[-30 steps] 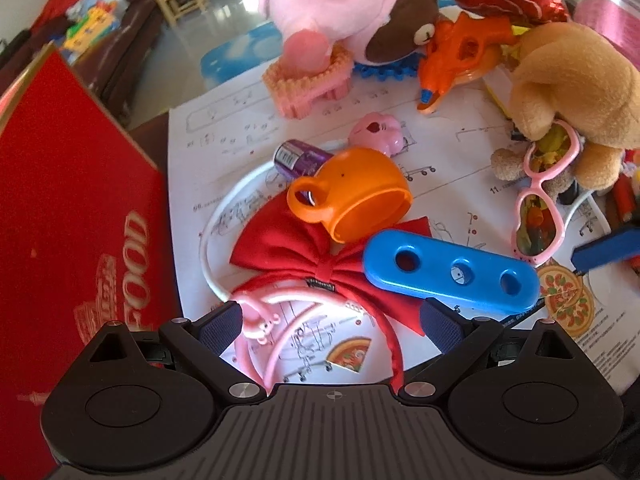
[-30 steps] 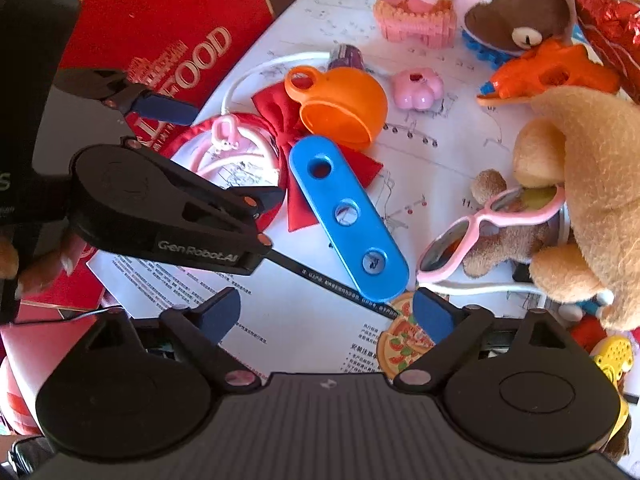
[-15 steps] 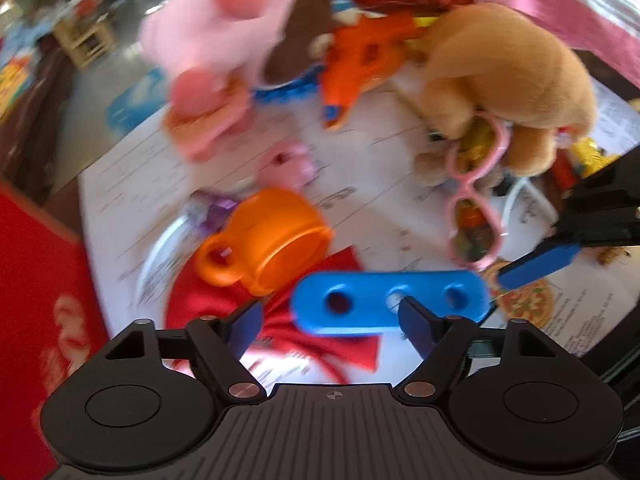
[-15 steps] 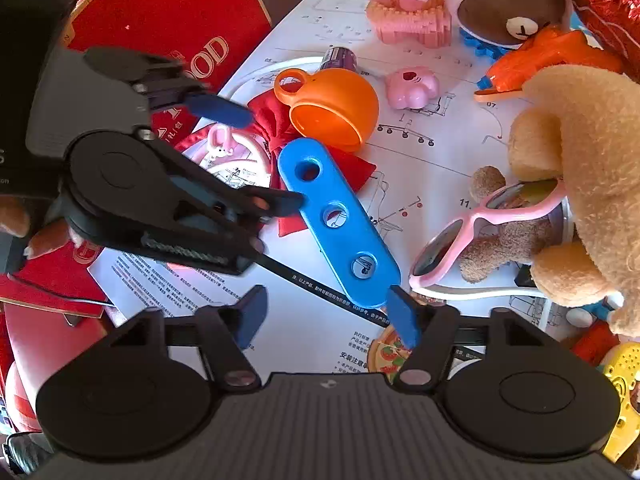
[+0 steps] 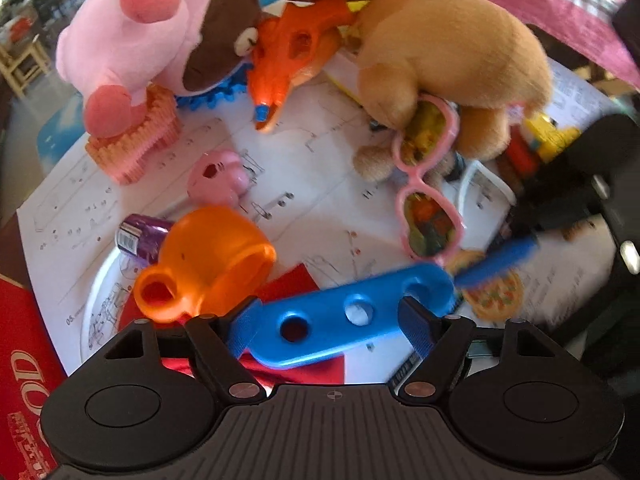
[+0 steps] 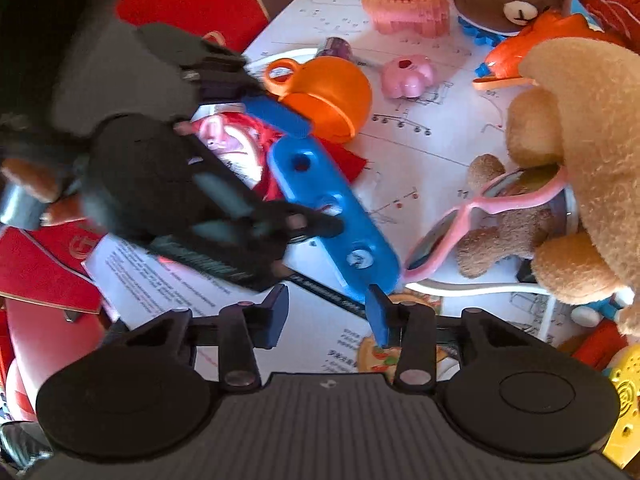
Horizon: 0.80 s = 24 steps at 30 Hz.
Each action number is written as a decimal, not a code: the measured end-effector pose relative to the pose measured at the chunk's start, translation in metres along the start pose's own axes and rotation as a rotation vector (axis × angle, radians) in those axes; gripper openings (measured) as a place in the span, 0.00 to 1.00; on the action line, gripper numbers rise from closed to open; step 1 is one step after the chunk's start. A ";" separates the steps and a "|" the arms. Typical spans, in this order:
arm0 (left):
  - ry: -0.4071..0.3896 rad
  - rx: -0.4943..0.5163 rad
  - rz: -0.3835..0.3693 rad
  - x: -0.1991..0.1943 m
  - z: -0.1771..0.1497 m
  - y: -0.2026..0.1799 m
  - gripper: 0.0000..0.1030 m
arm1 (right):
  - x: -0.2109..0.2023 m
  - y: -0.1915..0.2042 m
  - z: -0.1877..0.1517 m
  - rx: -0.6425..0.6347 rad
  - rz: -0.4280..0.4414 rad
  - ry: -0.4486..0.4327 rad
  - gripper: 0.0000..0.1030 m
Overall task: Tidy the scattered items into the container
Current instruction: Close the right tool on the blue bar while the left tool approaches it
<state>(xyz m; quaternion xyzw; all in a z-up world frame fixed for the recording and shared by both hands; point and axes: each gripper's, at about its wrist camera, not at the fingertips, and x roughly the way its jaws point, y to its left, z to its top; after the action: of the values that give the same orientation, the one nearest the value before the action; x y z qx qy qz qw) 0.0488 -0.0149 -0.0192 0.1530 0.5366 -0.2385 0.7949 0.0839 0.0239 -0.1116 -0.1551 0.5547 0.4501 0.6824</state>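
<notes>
A tan plush bear [image 5: 448, 64] and a pink plush with a brown bear face [image 5: 160, 36] crowd the far side of the bench, which is covered by printed instruction sheets [image 5: 320, 184], while the red container [image 6: 188, 0] stands at the left edge. An orange toy gun [image 5: 296, 52] lies between the two plush toys. Nearer, an orange cup [image 5: 208, 264] on its side rests just beside the blue three-hole bar [image 5: 344, 316], the item apparently being collected, which lies across a red bow [image 6: 340, 160]. The left tongs [image 5: 332, 328] straddle that bar, jaws apart, pads flanking it but not clearly pressing. The right tongs [image 6: 328, 312], their jaws just narrowed yet still apart, hang at the bar's near end with nothing clamped; a thin black pencil [image 6: 332, 300] lies between them. Pink heart glasses [image 5: 428, 196] and a pink flower piece [image 5: 218, 178] lie close by, likely obstacles to a clean lift.
</notes>
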 end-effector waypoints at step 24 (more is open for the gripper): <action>0.119 0.363 0.052 0.011 -0.010 -0.027 0.80 | -0.021 -0.032 -0.007 0.035 0.082 -0.073 0.42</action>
<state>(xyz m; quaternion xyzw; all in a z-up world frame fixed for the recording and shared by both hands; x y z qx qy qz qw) 0.0298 -0.0352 -0.0323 0.3214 0.5267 -0.3014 0.7269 0.1051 -0.0083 -0.1041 -0.1037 0.5431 0.4733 0.6857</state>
